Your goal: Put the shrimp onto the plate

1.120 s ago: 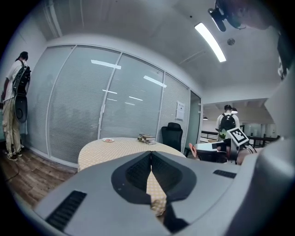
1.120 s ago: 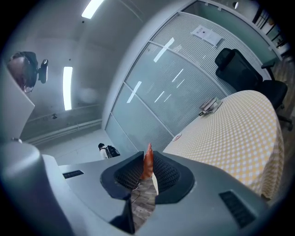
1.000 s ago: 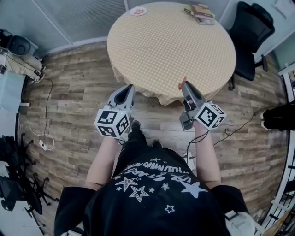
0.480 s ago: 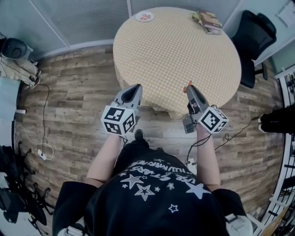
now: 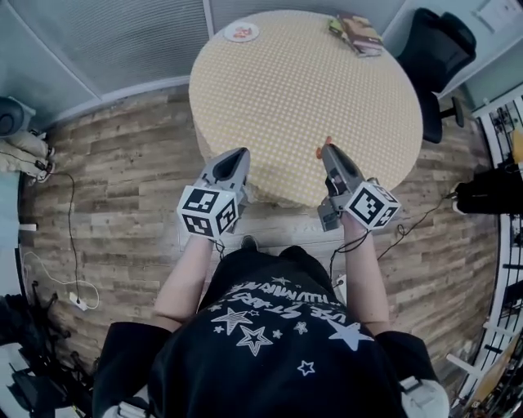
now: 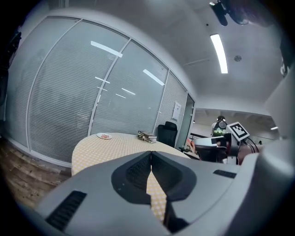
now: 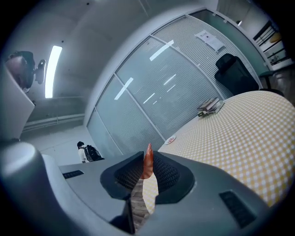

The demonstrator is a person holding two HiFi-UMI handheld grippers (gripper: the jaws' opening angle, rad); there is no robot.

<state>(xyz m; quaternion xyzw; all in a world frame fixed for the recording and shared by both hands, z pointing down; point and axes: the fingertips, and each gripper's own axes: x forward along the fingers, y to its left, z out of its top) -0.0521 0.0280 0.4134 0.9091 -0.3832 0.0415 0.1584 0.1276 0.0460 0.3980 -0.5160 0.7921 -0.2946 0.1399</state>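
My right tool [image 5: 325,150] is clamped on a small orange shrimp [image 7: 148,162], whose tip stands up from between the jaws. My left tool [image 6: 150,156] is closed, with nothing in it. Both are held at the near edge of the round, yellow-checked counter [image 5: 302,90]. The small white plate [image 5: 243,32] sits at the far edge, well apart from the shrimp. A stack of books [image 5: 357,23] lies far right.

Even, cool indoor light from a ceiling strip [image 6: 219,51], glare streaks on the glass wall [image 6: 115,92], strong fisheye edges.
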